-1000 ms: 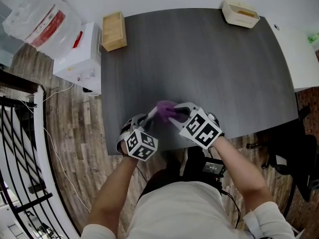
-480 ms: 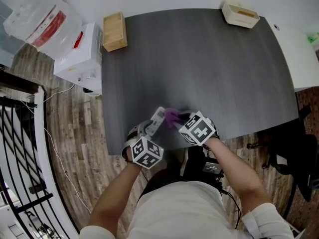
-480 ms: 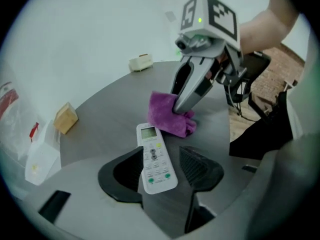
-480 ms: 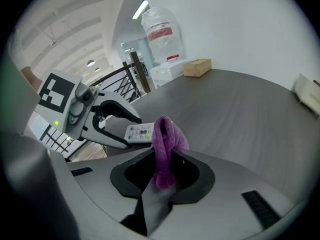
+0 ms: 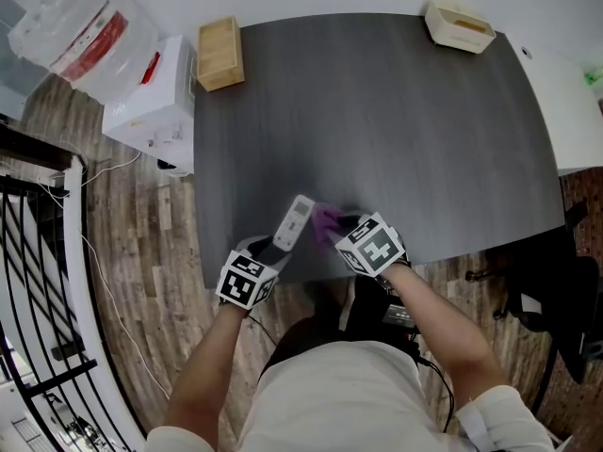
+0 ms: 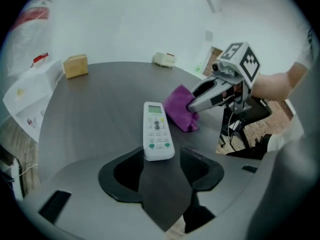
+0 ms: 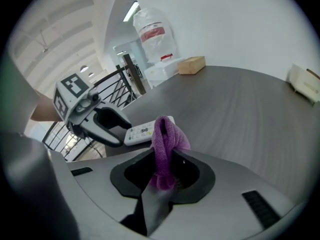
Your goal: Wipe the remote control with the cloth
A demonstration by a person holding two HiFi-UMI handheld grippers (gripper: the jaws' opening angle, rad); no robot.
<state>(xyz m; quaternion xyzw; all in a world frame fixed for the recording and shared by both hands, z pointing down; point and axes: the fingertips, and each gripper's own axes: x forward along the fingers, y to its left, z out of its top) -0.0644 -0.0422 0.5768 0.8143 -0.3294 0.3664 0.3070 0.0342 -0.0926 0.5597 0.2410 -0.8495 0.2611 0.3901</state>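
The white remote control (image 5: 294,222) (image 6: 157,131) lies flat on the dark table (image 5: 396,130) near its front edge, buttons up. My left gripper (image 5: 267,254) (image 6: 162,152) sits just behind the remote's near end. Its jaws are opening, and the pads stand clear of the remote's sides. My right gripper (image 5: 336,228) (image 7: 165,164) is shut on a bunched purple cloth (image 5: 326,221) (image 7: 164,140), which hangs right beside the remote's far end (image 7: 145,130). The cloth rests on or just above the table.
A wooden box (image 5: 220,53) sits at the table's back left corner and a cream tray (image 5: 459,24) at the back right. A white box (image 5: 151,106), a plastic bag (image 5: 71,31) and a black railing (image 5: 38,252) are on the floor at left. The table's front edge runs just beneath both grippers.
The left gripper, shut on the remote a second ago, has let it go onto the table and drawn back toward me. The right gripper with the cloth has shifted slightly nearer.
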